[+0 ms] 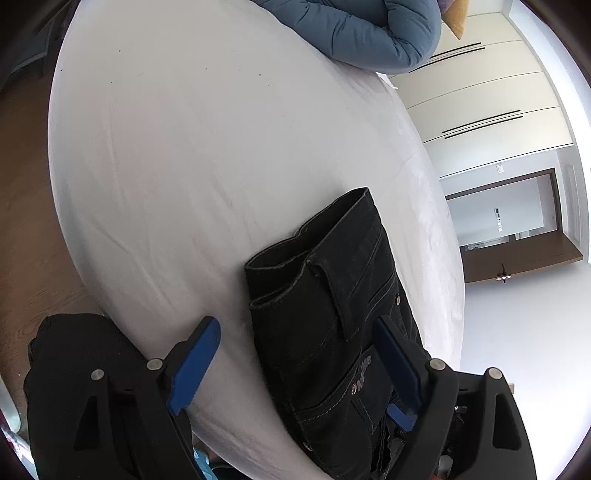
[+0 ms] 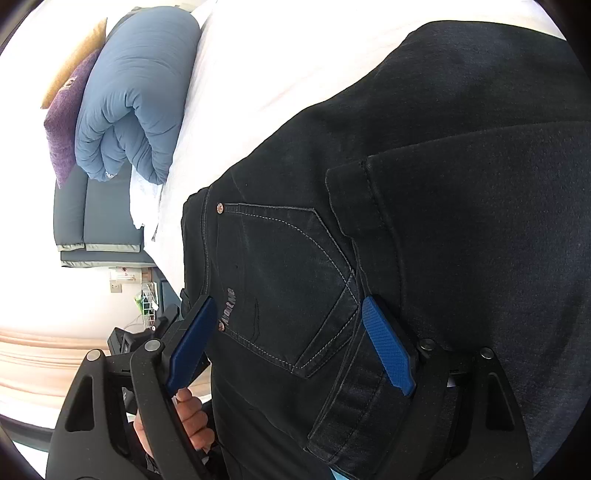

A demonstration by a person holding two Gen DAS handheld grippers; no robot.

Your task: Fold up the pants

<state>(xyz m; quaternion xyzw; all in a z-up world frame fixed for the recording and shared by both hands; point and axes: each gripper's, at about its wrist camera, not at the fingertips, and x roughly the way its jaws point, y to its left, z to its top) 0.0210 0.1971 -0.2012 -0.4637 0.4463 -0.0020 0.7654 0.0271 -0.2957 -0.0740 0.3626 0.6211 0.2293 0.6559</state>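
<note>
Left gripper (image 1: pixel 295 369): jaws spread wide, nothing clamped. One blue pad hangs over bare sheet; the other rests at or just over the near end of the pants (image 1: pixel 332 314), contact not certain.

Right gripper (image 2: pixel 288 343): jaws likewise wide, straddling the back pocket (image 2: pixel 288 280) without pressing on it. A hand (image 2: pixel 192 417) shows below its left finger.

Pants: black denim, already folded into a compact stack, hems lying over the seat. Location: near edge of the bed (image 1: pixel 203 147), on the white sheet. Long axis runs away from both grippers, toward the blue duvet (image 1: pixel 369 33) at the far end.

Judgement: both grippers stand at the same near end, the right closer in over the cloth; any further fold would carry this end forward along that axis.
</note>
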